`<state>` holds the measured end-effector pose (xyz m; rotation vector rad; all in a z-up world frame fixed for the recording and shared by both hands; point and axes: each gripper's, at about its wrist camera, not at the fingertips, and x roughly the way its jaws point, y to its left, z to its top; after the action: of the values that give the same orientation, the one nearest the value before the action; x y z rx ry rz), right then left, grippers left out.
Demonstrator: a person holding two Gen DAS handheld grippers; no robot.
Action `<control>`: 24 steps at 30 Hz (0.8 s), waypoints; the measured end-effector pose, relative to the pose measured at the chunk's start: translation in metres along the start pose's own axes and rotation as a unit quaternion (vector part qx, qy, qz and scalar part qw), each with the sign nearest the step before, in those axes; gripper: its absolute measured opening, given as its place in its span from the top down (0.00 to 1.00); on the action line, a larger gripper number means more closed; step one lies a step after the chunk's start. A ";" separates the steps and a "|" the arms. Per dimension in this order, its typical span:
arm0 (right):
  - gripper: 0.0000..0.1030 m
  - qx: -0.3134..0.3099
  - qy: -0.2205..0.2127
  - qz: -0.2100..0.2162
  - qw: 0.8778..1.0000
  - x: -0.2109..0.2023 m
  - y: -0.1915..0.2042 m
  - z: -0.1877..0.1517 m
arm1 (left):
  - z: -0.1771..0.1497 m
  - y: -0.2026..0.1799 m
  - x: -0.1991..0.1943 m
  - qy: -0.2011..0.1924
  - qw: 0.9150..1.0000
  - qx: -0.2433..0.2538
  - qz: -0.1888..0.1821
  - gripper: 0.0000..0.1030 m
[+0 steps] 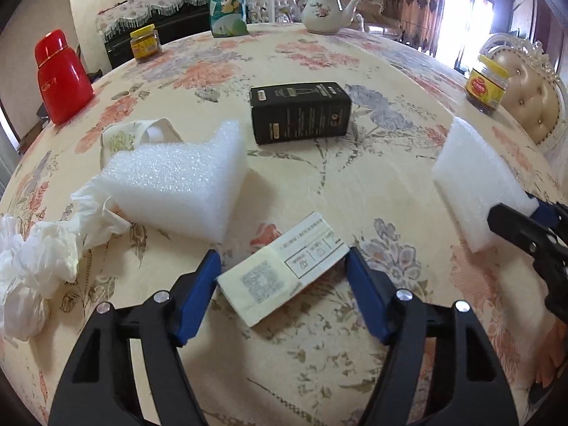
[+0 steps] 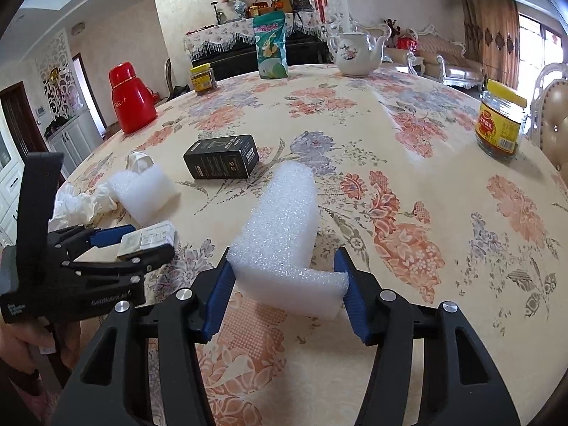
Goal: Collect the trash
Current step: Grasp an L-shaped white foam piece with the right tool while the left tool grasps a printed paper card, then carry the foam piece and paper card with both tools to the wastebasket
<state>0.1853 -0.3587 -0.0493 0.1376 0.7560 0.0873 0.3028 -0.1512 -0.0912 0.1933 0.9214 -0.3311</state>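
Note:
A small white paper box [image 1: 280, 275] with a printed code lies on the flowered tablecloth [image 1: 355, 191], and my left gripper [image 1: 282, 259] is shut on it, both blue pads touching its opposite corners. The right wrist view shows this gripper [image 2: 142, 238] low at the left with the box [image 2: 149, 239] between its fingers. My right gripper [image 2: 284, 259] is shut on a long white foam block [image 2: 280, 234], its pads against the near end. That foam block [image 1: 475, 184] and gripper [image 1: 532, 213] appear at the right edge of the left wrist view.
A second foam piece [image 1: 177, 184], crumpled white plastic [image 1: 35, 259] and a black carton [image 1: 301, 113] lie on the table. Farther back stand a red flask [image 1: 62, 78], two yellow-lidded jars [image 1: 145, 44] [image 1: 486, 87], a green bag [image 1: 227, 3] and a teapot [image 1: 326, 9].

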 end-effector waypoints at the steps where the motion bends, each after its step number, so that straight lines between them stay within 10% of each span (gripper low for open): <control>1: 0.47 0.001 0.000 0.000 1.000 0.000 -0.001 0.000 | -0.001 -0.001 -0.001 0.000 1.000 0.004 -0.004 0.32; 24: 0.47 -0.043 -0.027 0.003 0.999 -0.012 0.017 -0.004 | -0.082 0.028 -0.114 -0.114 0.988 -0.093 0.039 0.33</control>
<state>0.1736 -0.3430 -0.0414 0.0603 0.6973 0.1203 0.1877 -0.0772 -0.0472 0.0190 0.7104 -0.1884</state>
